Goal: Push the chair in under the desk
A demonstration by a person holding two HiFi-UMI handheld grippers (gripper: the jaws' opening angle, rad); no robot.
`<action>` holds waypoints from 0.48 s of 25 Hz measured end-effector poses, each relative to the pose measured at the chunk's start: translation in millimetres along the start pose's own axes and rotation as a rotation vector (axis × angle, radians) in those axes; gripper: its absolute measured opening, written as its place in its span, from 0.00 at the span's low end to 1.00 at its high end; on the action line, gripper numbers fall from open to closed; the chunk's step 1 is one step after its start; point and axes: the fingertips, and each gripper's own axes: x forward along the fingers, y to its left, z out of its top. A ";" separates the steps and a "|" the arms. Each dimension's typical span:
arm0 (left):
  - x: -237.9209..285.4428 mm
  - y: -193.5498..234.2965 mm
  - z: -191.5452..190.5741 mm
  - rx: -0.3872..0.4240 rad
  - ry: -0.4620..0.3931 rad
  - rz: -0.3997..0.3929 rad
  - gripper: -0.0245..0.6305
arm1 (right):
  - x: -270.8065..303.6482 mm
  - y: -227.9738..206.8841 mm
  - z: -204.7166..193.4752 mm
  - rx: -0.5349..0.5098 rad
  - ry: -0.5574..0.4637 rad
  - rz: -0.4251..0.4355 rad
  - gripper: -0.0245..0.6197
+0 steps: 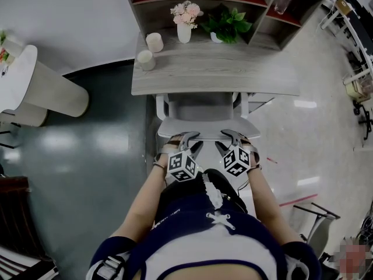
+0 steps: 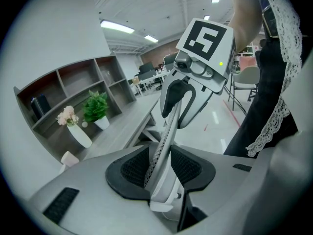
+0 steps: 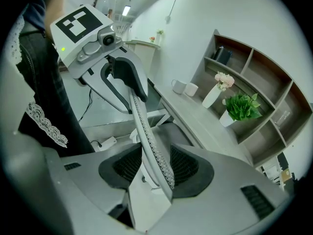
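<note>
A light grey chair (image 1: 205, 126) stands at the grey wooden desk (image 1: 215, 74), its seat partly under the desktop. Both grippers hold the top rim of its backrest side by side. My left gripper (image 1: 186, 139) is shut on the left part of the rim. My right gripper (image 1: 232, 137) is shut on the right part. In the left gripper view the mesh-edged backrest (image 2: 165, 141) runs upright between the pads of that gripper (image 2: 160, 168), with the right gripper (image 2: 188, 99) clamped further along. The right gripper view shows the backrest (image 3: 146, 141) between its own pads (image 3: 155, 168).
On the desk stand a white vase of pink flowers (image 1: 185, 19), a green plant (image 1: 227, 23) and two white cups (image 1: 150, 50), below a shelf unit (image 1: 274, 13). A round white table (image 1: 35, 86) stands at the left, a folding chair (image 1: 317, 214) at the lower right.
</note>
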 end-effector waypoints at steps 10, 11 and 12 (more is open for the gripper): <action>2.5 9.1 0.2 -0.029 0.018 -0.049 0.25 | 3.7 -8.7 3.8 0.019 0.024 0.040 0.29; 3.0 9.0 0.2 -0.037 0.023 -0.058 0.25 | 3.8 -8.7 3.4 0.022 0.028 0.045 0.29; 3.7 8.4 0.0 -0.046 0.030 -0.068 0.25 | 4.0 -8.4 2.9 0.025 0.033 0.050 0.29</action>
